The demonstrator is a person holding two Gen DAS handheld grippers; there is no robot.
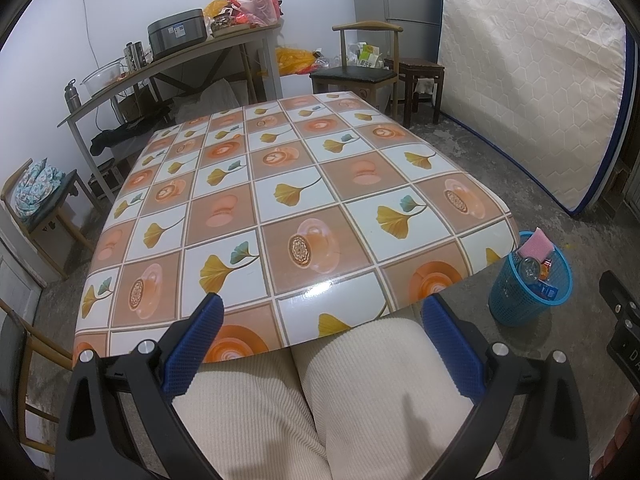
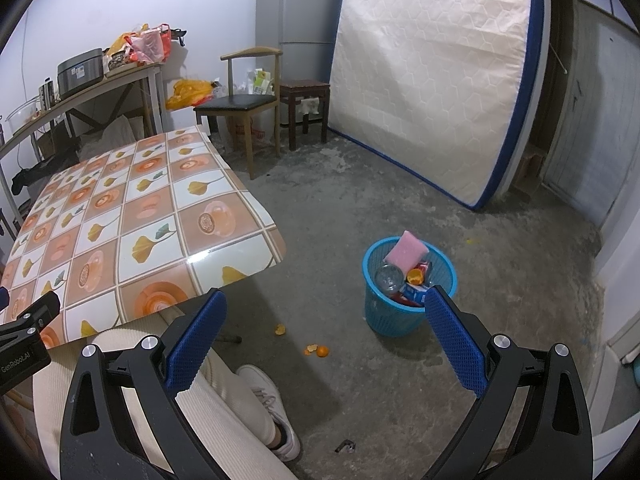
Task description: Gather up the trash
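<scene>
A blue mesh trash basket (image 2: 400, 312) (image 1: 524, 304) stands on the floor right of the table. It holds a pink sponge (image 2: 408, 254) (image 1: 536, 246), a clear bottle (image 2: 388, 277), orange peel and wrappers. Bits of orange peel (image 2: 318, 350) (image 2: 279, 329) lie on the floor between the table and the basket. My left gripper (image 1: 320, 312) is open over the near table edge and the person's lap, holding nothing. My right gripper (image 2: 324, 312) hangs open above the floor, its right finger in front of the basket's rim. The patterned table (image 1: 280, 208) (image 2: 120, 216) carries no objects.
The person sits with cream trousers (image 1: 340, 400) and a white shoe (image 2: 268, 400) by the table. A mattress (image 2: 432, 72) leans against the right wall. Chairs (image 2: 248, 100), a stool (image 2: 304, 92), a fridge (image 2: 300, 8) and a cluttered side bench (image 1: 172, 60) line the back. A small dark scrap (image 2: 346, 446) lies on the floor.
</scene>
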